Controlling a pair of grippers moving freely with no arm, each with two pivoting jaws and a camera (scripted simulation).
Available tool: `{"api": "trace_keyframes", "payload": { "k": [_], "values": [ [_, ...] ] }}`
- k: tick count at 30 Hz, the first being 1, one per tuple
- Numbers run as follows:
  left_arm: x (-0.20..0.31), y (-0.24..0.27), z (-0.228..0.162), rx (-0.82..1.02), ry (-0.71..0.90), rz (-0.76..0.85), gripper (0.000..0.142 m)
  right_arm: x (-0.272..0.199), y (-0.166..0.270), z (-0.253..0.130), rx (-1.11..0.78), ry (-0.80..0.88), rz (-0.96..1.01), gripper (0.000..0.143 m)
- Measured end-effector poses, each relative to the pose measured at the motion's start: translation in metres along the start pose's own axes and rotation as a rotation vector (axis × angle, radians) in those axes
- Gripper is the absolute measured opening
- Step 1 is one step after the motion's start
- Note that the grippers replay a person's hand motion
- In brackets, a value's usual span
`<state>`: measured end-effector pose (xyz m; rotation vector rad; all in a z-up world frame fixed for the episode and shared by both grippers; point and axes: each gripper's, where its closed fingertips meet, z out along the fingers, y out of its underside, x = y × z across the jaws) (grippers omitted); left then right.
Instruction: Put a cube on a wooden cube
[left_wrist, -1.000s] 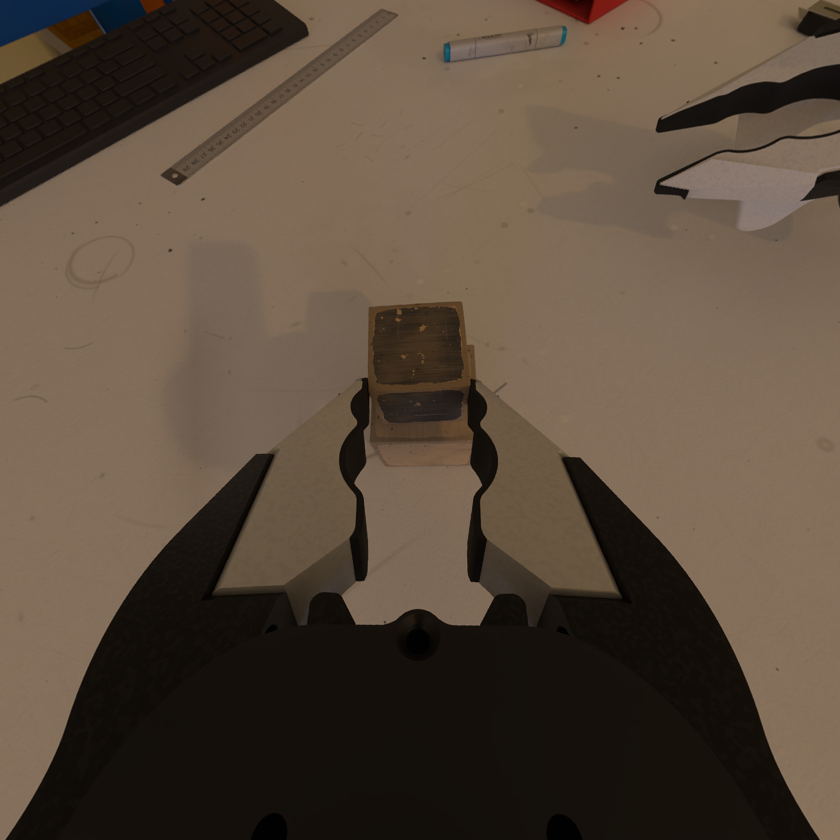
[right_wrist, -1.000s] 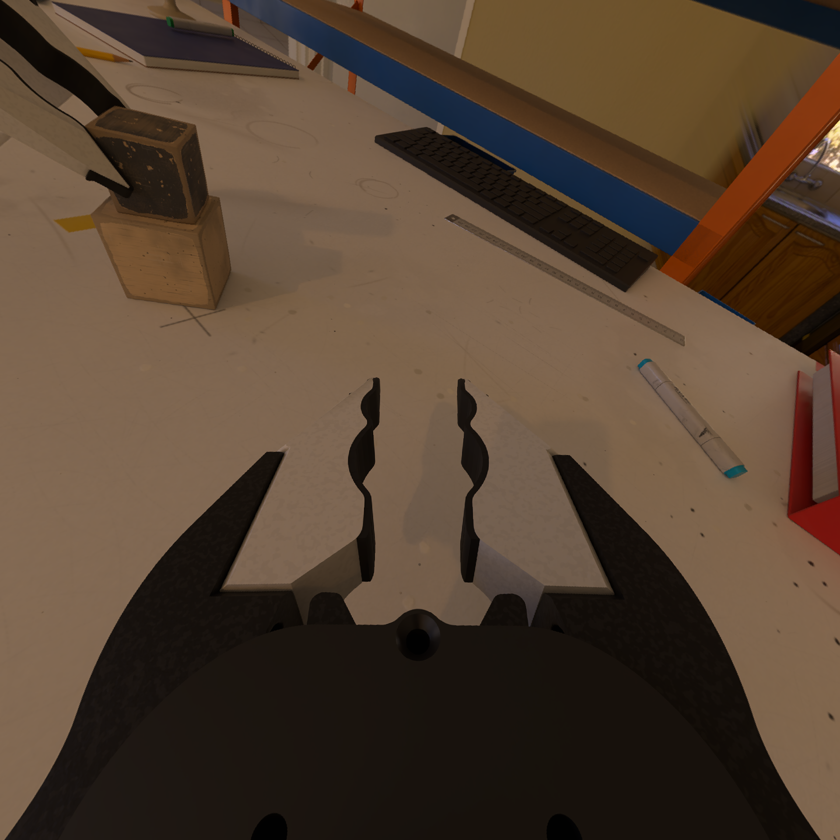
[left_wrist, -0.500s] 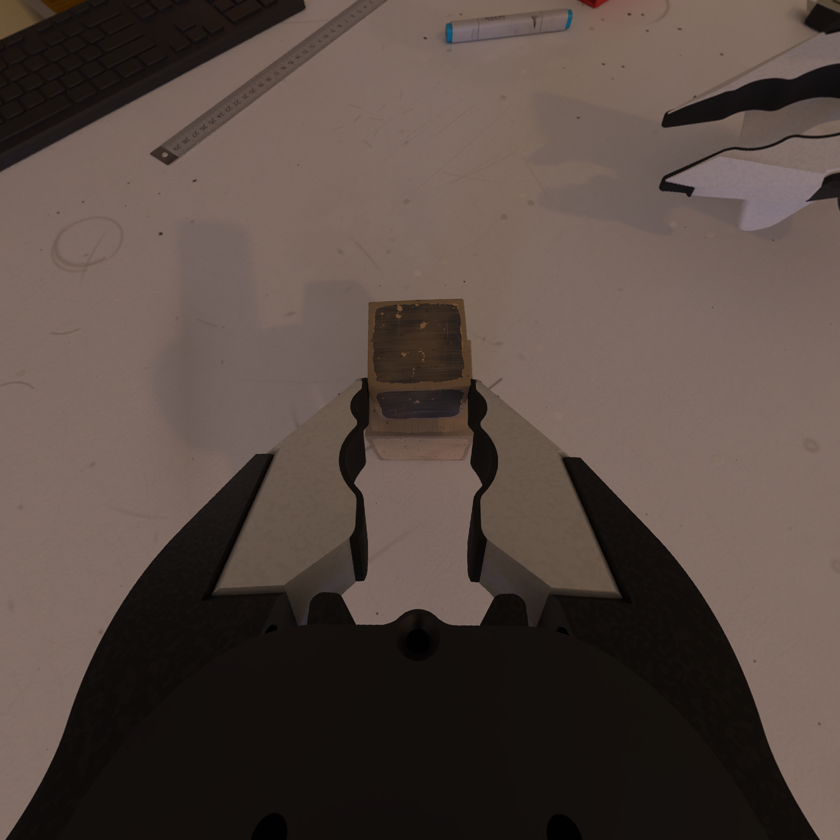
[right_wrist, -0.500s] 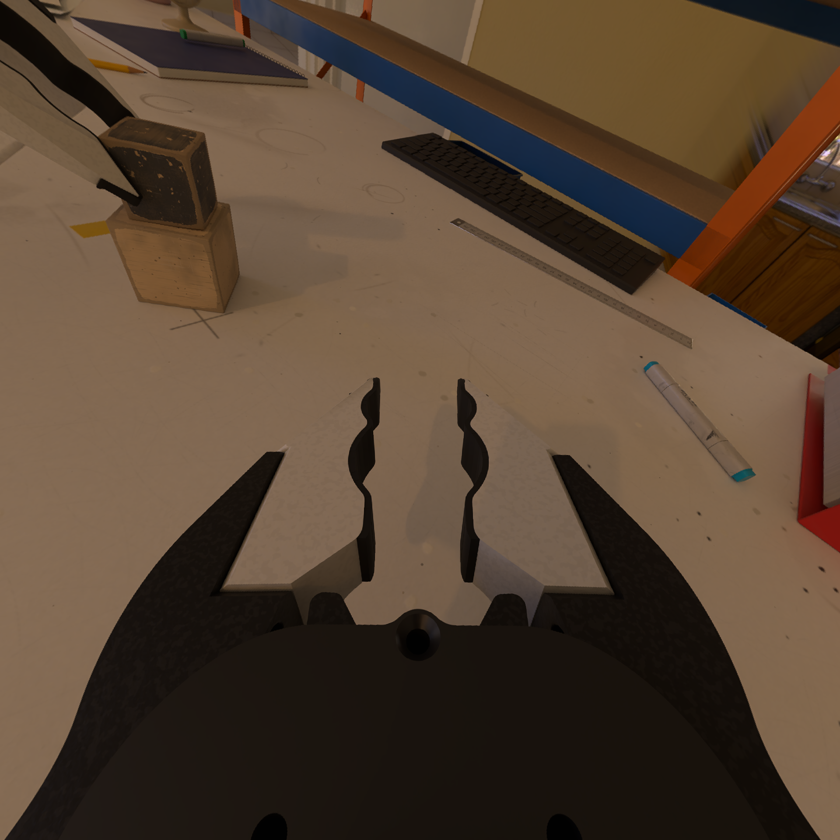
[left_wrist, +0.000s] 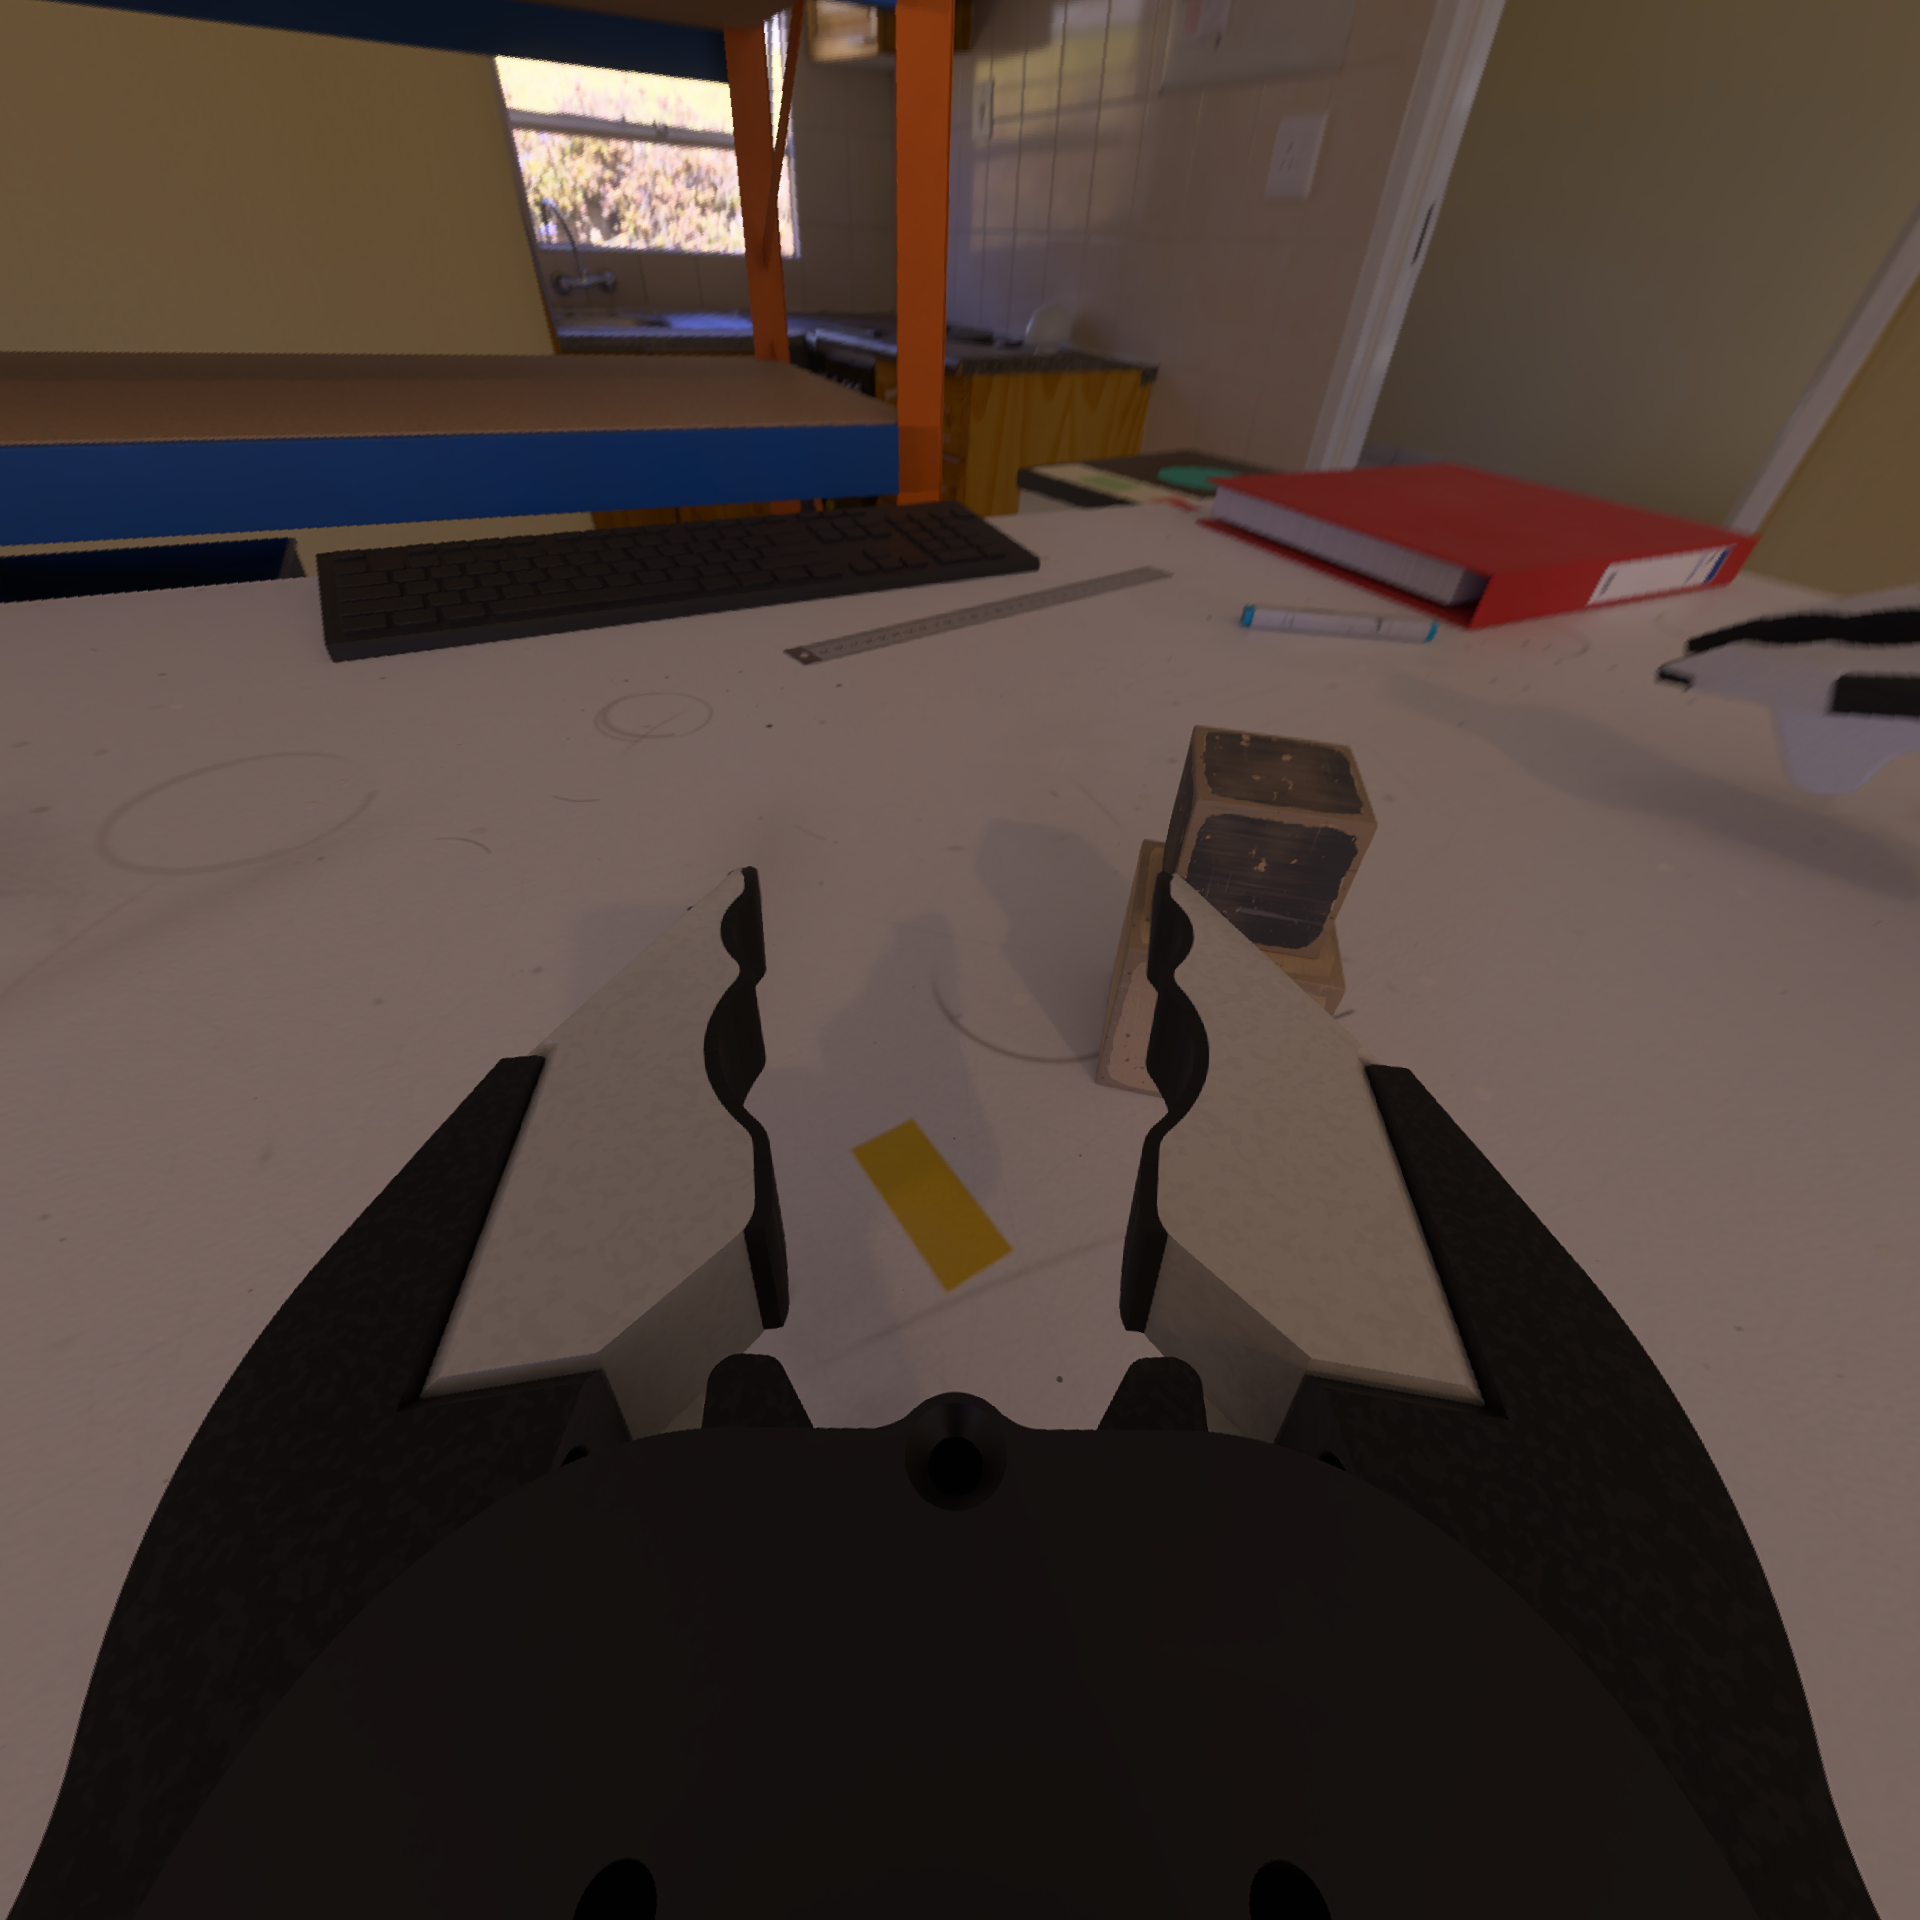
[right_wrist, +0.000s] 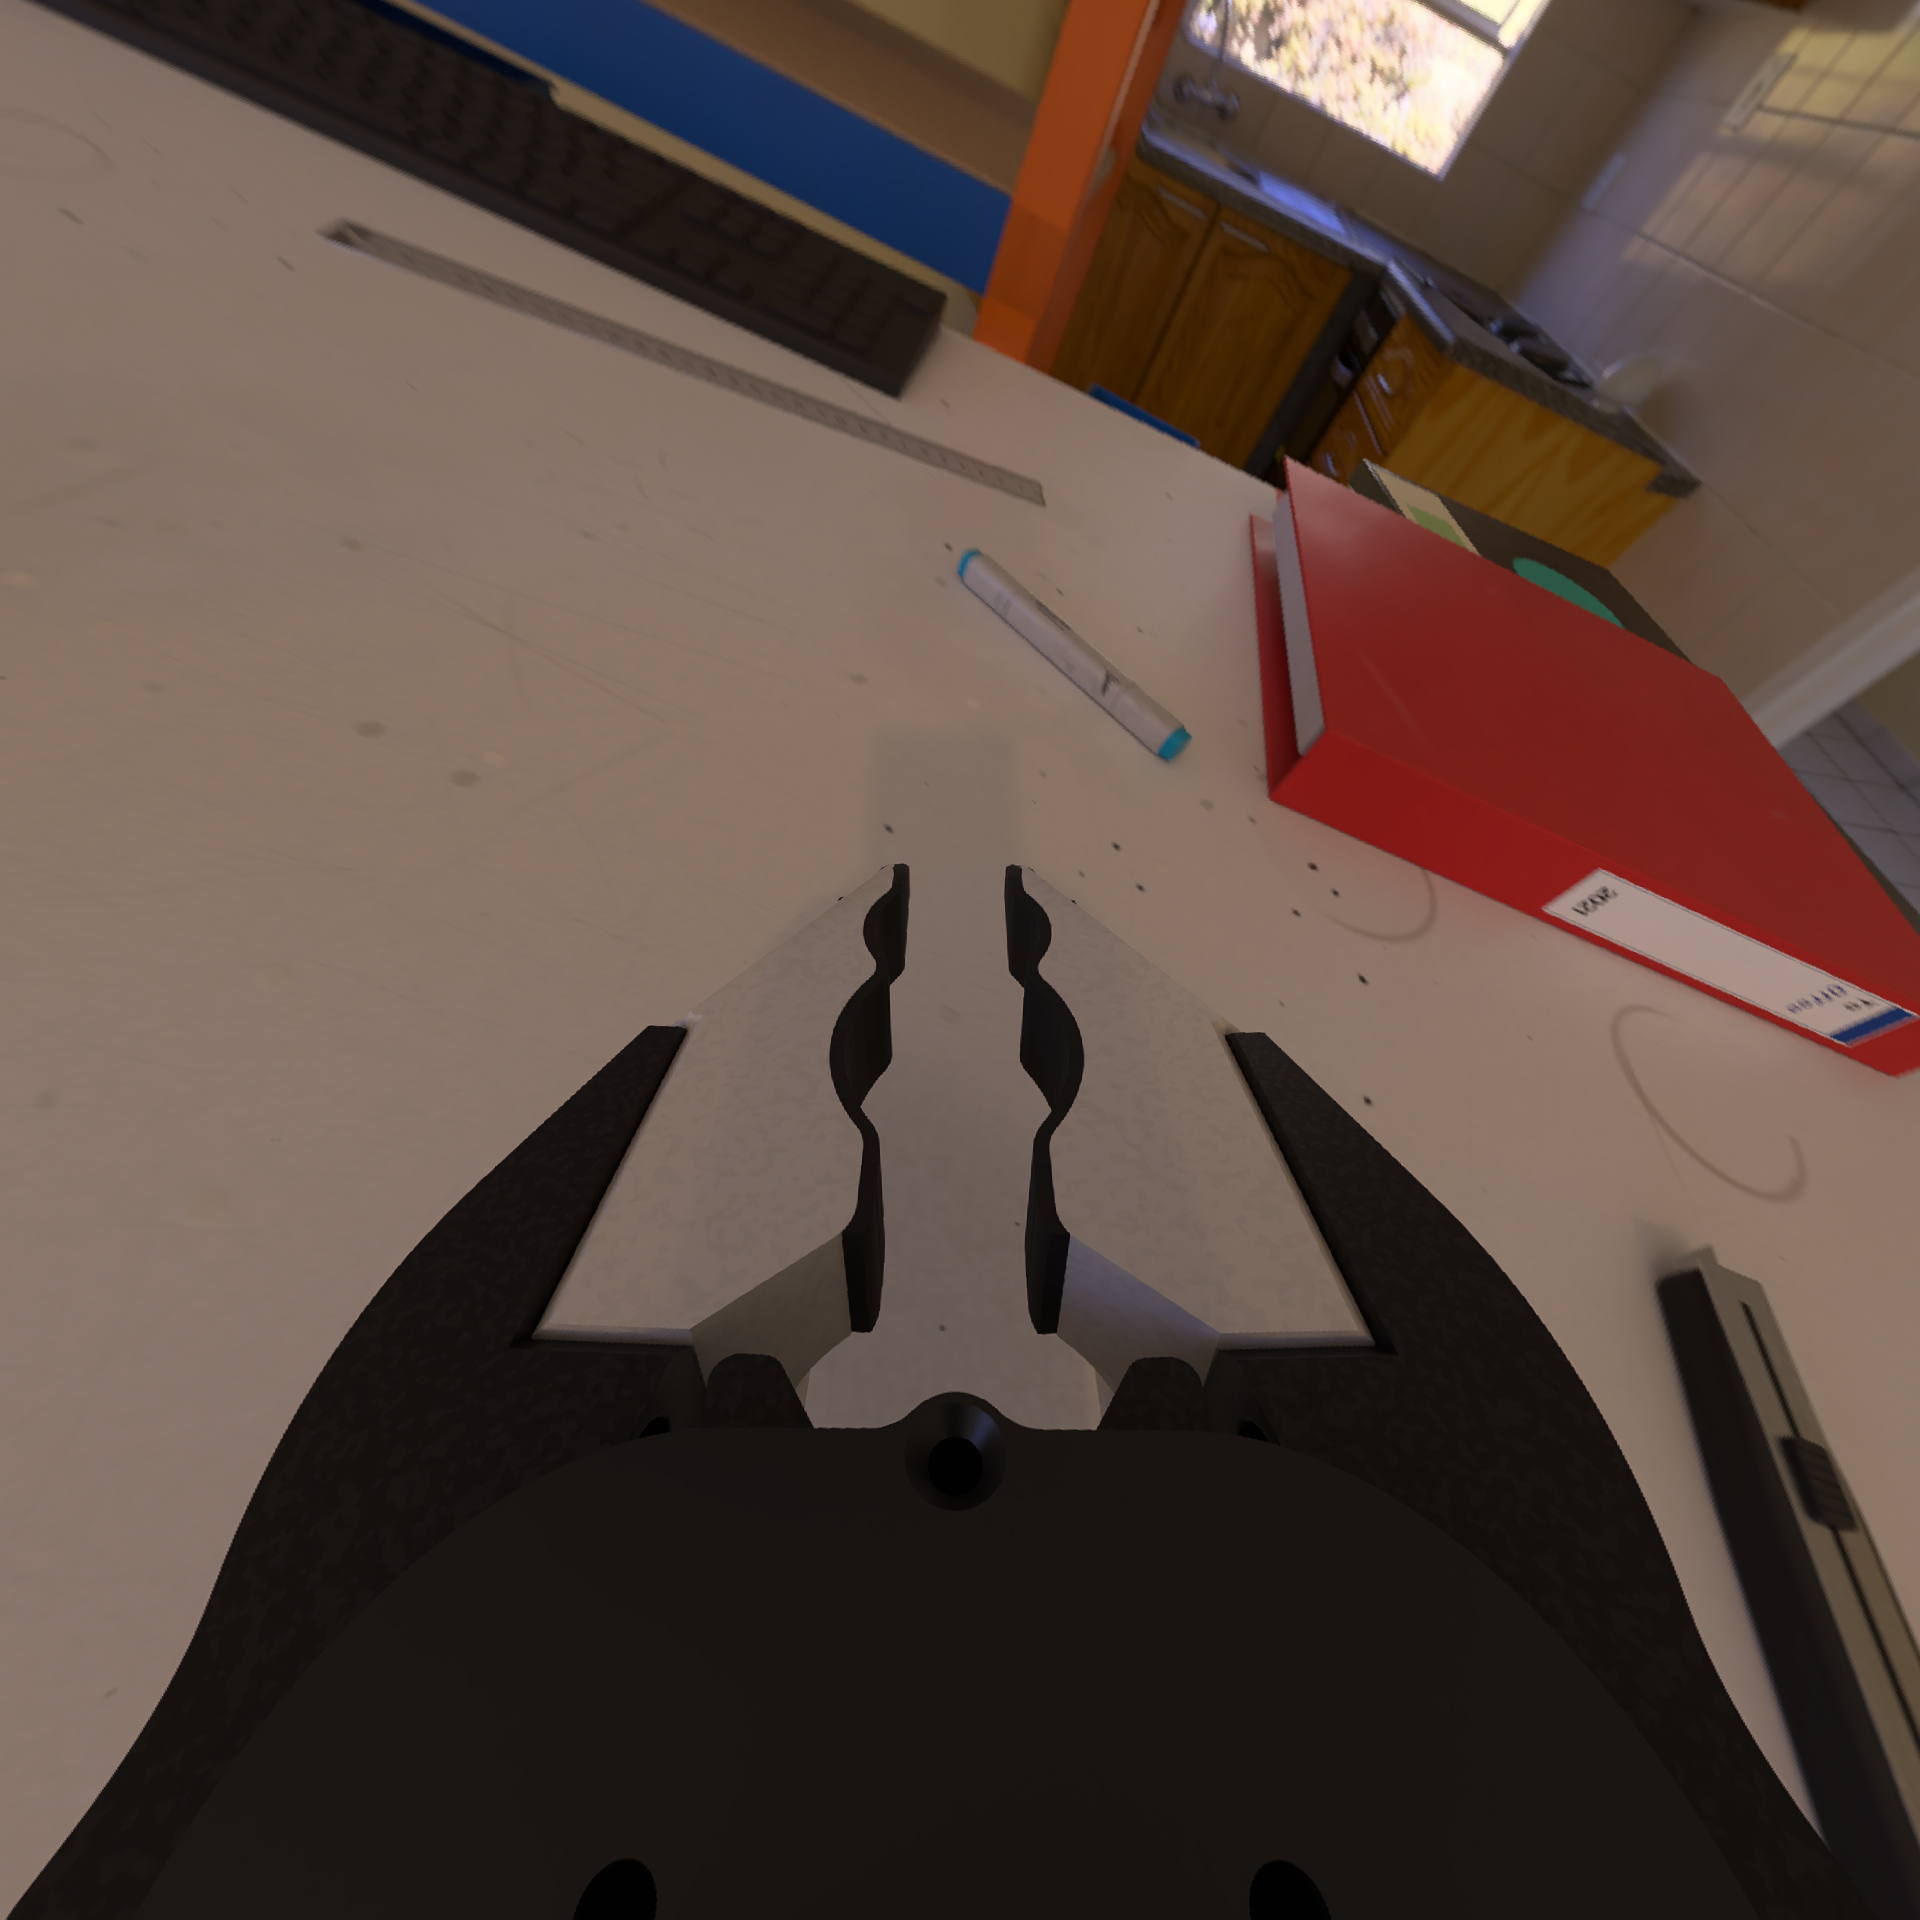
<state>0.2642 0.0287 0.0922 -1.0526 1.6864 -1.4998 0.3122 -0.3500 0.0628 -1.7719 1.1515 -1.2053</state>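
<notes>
In the left wrist view a dark, worn cube (left_wrist: 1273, 831) sits on top of a pale wooden cube (left_wrist: 1127, 997) on the white table. My left gripper (left_wrist: 956, 878) is wide open and empty. It is drawn back to the left of the stack, and its right finger (left_wrist: 1247, 1091) overlaps the wooden cube in the picture. My right gripper (right_wrist: 956, 868) is empty, with a narrow gap between its fingers, low over bare table. It also shows at the far right of the left wrist view (left_wrist: 1808, 686). The stack is out of the right wrist view.
A black keyboard (left_wrist: 675, 571), a steel ruler (left_wrist: 977, 613), a white marker (left_wrist: 1340, 623) and a red binder (left_wrist: 1475, 530) lie at the back. A yellow tape strip (left_wrist: 930, 1205) lies between my left fingers. A dark grey knife-like tool (right_wrist: 1787, 1475) lies right of my right gripper.
My left gripper has let go of the dark cube, opened wide, drawn back to the left and tilted up. The cube stays on the wooden cube. My right gripper turned away rightwards and narrowed.
</notes>
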Motion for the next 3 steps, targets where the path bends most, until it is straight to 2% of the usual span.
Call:
{"api": "trace_keyframes", "payload": {
  "k": [3],
  "values": [
    [-0.0008,-0.0024,-0.0033,0.024,0.042,-0.045,0.069,0.002,0.0095,0.0073,-0.083,0.032,-0.04,0.019]
  ]
}}
